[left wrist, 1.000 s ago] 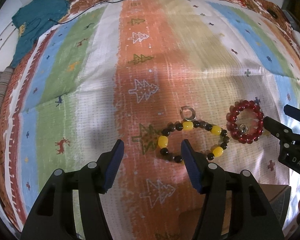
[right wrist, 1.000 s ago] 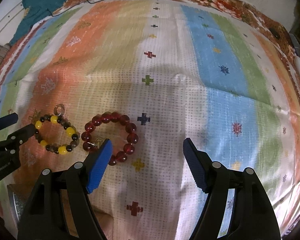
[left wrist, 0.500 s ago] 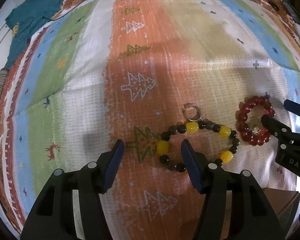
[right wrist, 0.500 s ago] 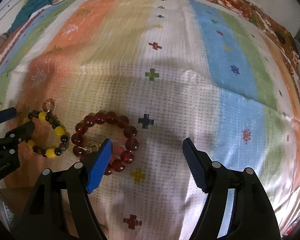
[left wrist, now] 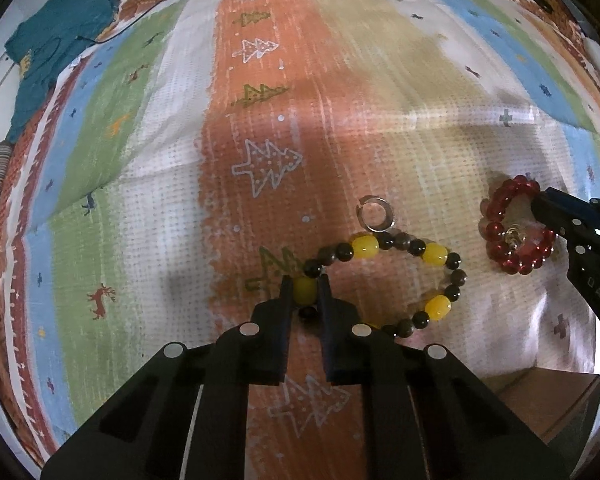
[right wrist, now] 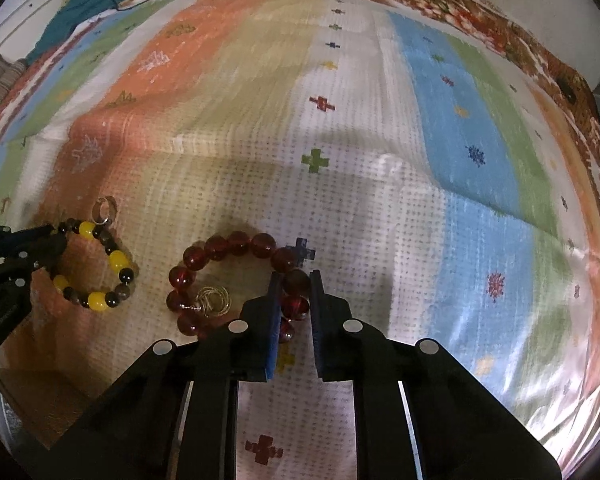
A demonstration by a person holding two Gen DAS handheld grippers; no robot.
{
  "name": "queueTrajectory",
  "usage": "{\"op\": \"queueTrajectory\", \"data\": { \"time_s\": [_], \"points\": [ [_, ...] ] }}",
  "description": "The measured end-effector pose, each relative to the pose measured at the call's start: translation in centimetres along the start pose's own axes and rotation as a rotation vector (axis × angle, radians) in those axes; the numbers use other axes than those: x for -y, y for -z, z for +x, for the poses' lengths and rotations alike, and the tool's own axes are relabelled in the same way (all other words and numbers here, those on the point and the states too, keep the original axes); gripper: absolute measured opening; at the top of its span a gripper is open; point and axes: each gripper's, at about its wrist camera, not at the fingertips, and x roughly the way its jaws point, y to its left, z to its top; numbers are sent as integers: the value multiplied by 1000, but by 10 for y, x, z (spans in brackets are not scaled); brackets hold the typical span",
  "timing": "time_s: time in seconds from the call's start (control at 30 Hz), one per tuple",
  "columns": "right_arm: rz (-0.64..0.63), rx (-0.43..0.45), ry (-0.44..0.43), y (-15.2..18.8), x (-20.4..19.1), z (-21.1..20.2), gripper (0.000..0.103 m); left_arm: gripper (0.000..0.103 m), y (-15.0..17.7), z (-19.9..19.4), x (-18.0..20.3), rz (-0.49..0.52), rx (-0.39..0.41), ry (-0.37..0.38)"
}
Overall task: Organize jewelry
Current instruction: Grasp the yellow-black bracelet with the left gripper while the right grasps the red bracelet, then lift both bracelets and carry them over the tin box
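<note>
- Yellow-and-black bracelet (left wrist: pixel 384 280): your left gripper (left wrist: pixel 305 294), spread a second ago, now pinches one yellow bead.
- Red bracelet (right wrist: pixel 236 280): your right gripper (right wrist: pixel 294 294), formerly wide, is closing onto its beads.

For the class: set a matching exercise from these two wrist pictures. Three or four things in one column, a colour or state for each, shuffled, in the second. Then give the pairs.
Things
1. left claw
2. right claw
3. small ring
4. garment

States
A. teal, at the far edge of the cloth
B. closing on a red bead
C. closing on a yellow bead
D. silvery, beside the black and yellow bracelet

Pairs: 1-C, 2-B, 3-D, 4-A
</note>
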Motion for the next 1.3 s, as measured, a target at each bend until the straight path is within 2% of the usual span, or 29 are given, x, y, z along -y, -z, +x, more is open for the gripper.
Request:
{"op": "queueTrajectory", "data": {
  "time_s": [0.57,0.83,1.3],
  "points": [
    [40,159,-40,-10,2,-52,14,11,-4,-62,5,-29,125,82],
    [65,210,-69,-8,6,-75,14,11,-1,-89,10,-33,177,106],
    [79,266,-106,6,4,-103,14,11,9,-114,13,-33,221,122]
  ]
}}
